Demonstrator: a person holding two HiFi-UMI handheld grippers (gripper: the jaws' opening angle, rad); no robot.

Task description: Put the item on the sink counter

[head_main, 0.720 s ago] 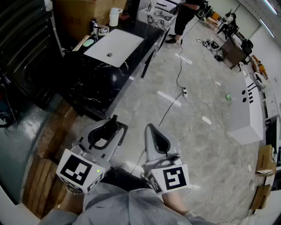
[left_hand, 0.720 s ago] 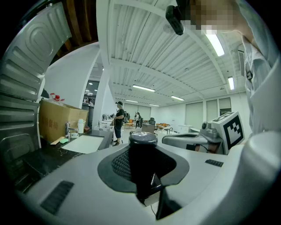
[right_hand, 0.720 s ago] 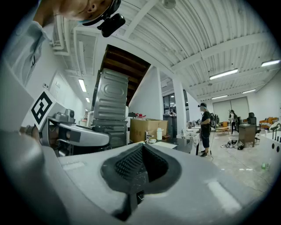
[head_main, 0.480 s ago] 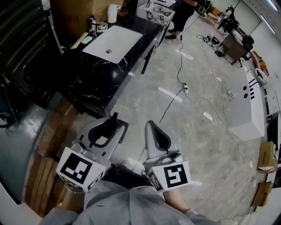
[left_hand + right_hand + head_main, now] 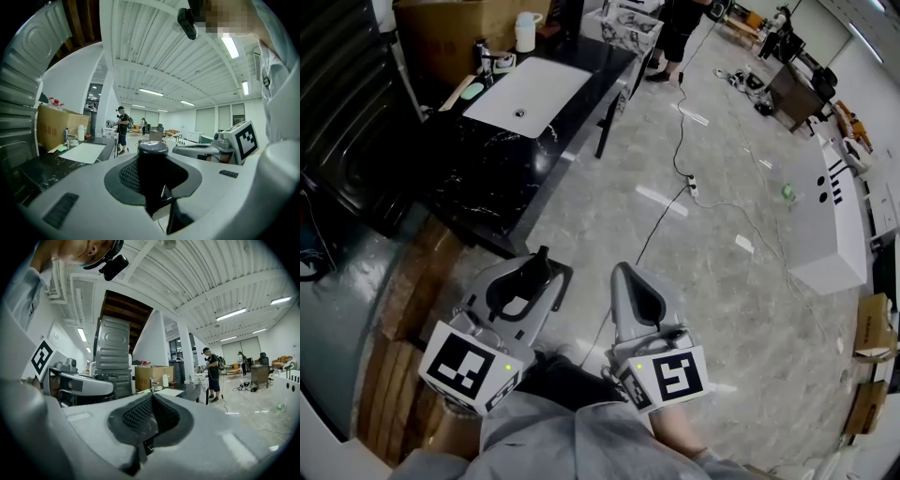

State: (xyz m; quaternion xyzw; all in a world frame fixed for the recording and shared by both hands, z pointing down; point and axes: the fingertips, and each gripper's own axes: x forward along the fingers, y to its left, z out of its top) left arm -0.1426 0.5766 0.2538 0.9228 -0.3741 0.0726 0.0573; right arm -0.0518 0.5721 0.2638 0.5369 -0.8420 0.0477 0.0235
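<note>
The left hand-held gripper (image 5: 523, 286) has its jaws closed partway around a black cylindrical container (image 5: 152, 176) with a rounded dark cap. The container stands upright between the ribbed pads with its top clear above them. That grip looks chosen so the base can be set straight down without tipping.

The right hand-held gripper (image 5: 636, 298) has its jaws pressed together with nothing between them. It hangs just right of the left one, near the person's body, apparently only carried along, since one gripper is enough for this load.

The container is therefore in the air over the grey marble floor (image 5: 712, 281), well short of its goal. The black white-veined sink counter (image 5: 487, 173) lies farther off on the left, with a white rectangular basin (image 5: 525, 92) set into it. A white cup (image 5: 525, 31) and a faucet (image 5: 483, 54) crowd its far end. The bare dark stretch nearest the person seems the easiest landing spot.

A black cable (image 5: 680, 178) trails across the floor to the right of the counter, so it looks unlikely to get underfoot on the way there.
</note>
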